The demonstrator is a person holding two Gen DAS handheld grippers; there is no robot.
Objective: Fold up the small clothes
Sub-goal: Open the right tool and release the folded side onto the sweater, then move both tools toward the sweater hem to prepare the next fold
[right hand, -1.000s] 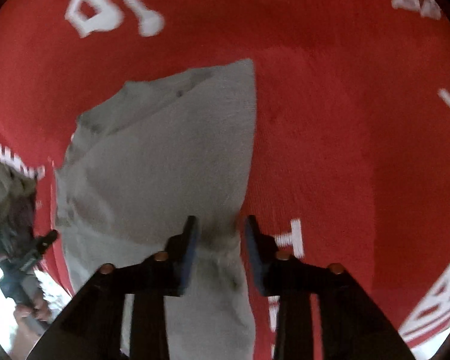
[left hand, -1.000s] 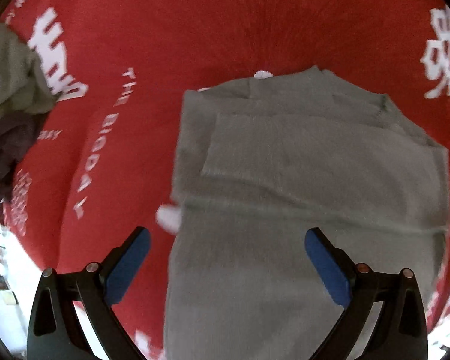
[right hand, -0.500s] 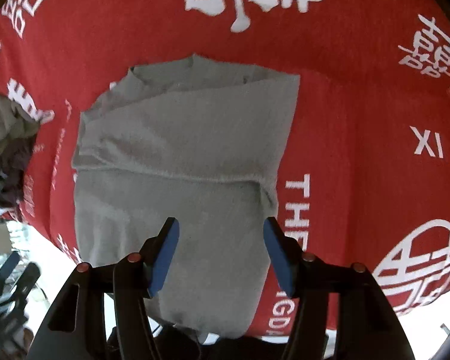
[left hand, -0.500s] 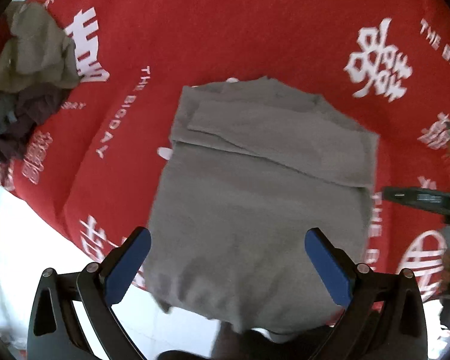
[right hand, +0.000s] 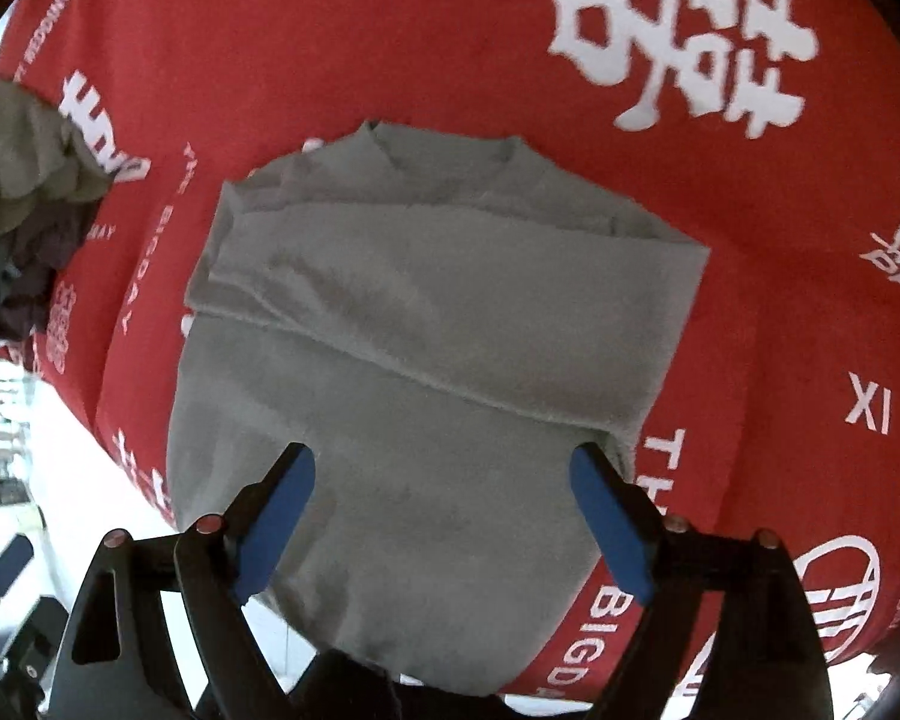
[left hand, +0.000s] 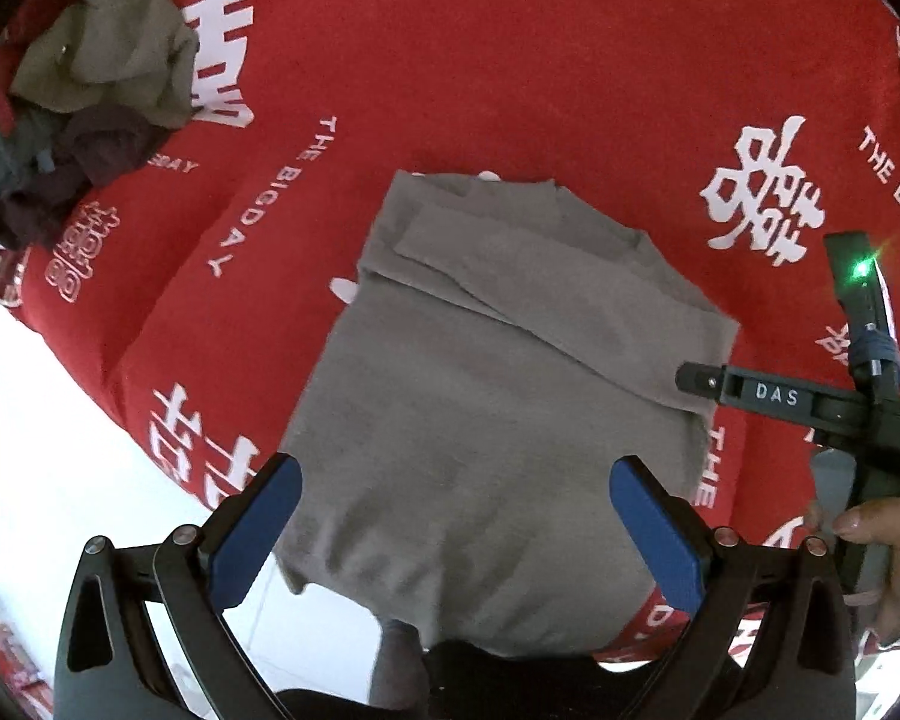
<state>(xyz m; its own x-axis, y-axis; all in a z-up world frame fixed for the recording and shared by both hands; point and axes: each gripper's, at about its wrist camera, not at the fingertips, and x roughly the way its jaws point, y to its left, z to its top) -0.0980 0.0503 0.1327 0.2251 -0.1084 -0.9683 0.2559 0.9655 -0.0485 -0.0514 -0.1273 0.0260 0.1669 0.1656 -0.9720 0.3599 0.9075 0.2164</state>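
Grey T-shirt [left hand: 498, 396] lies partly folded on the red tablecloth [left hand: 510, 72], with both grippers hanging above it and holding nothing.

Its sleeves and sides are turned in over the body, the neckline lies at the far end, and the near hem hangs over the table's front edge. The left gripper [left hand: 456, 534] points steeply down at the shirt's lower half, its blue pads spread wide with only air between them. The right gripper [right hand: 444, 525] has just been opening its jaws; they now stand far apart over the shirt's near right part, free of the cloth. In the left wrist view a person's hand [left hand: 882, 546] grips the right tool's handle beside the shirt's right edge. A pile of crumpled clothes [left hand: 84, 108], olive on top of darker pieces, sits well apart at the far left of the table.
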